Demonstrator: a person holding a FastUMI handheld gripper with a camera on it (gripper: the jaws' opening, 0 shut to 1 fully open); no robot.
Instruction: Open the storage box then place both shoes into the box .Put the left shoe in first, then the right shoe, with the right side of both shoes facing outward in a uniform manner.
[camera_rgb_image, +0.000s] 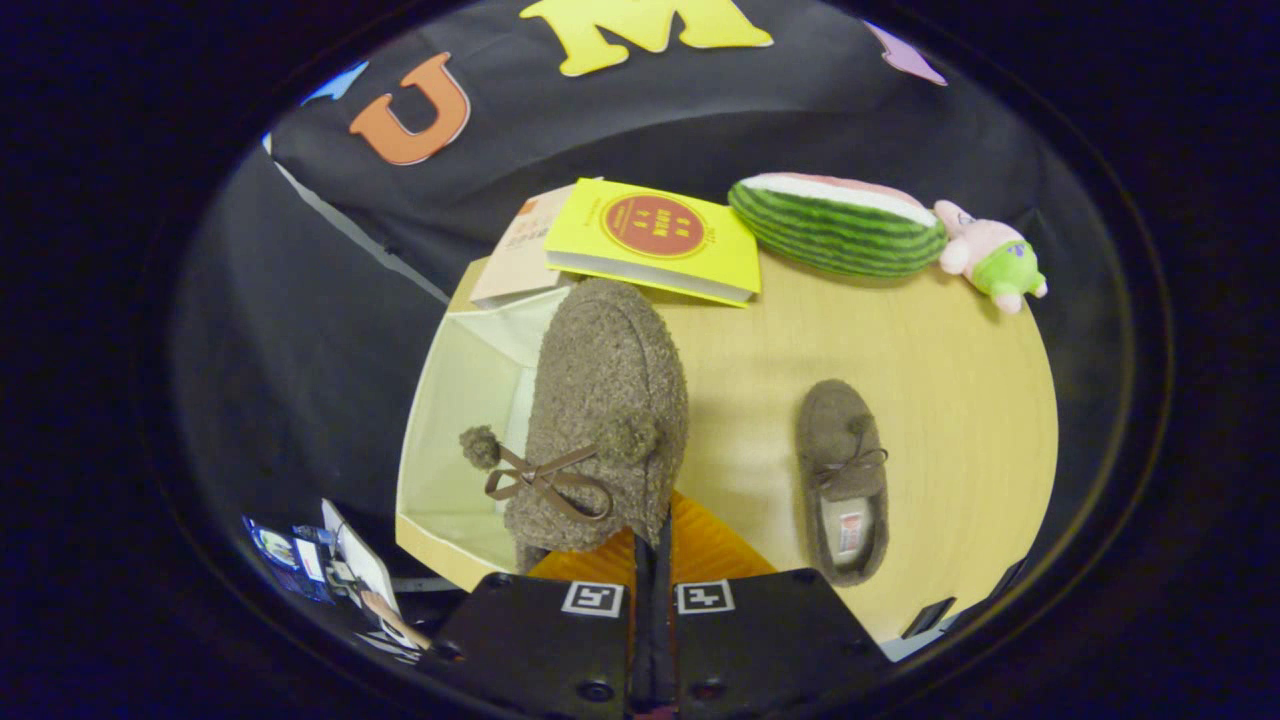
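A brown fuzzy slipper (600, 410) with a dark bow and pompoms hangs in the air, held by its heel rim. My gripper (652, 560) is shut on that rim, fingers nearly together. The slipper hovers over the right wall of the open cream storage box (455, 420), toe pointing away from me. The second brown slipper (843, 480) lies flat on the wooden table (950, 400) to the right of my fingers, toe away, its insole label showing.
Beyond the box lie a yellow book (655, 240) and a pale booklet (520, 250). A watermelon plush (835, 225) and a small pink-and-green plush (990, 258) sit at the table's far edge. Some printed cards (330, 575) lie low beside the box.
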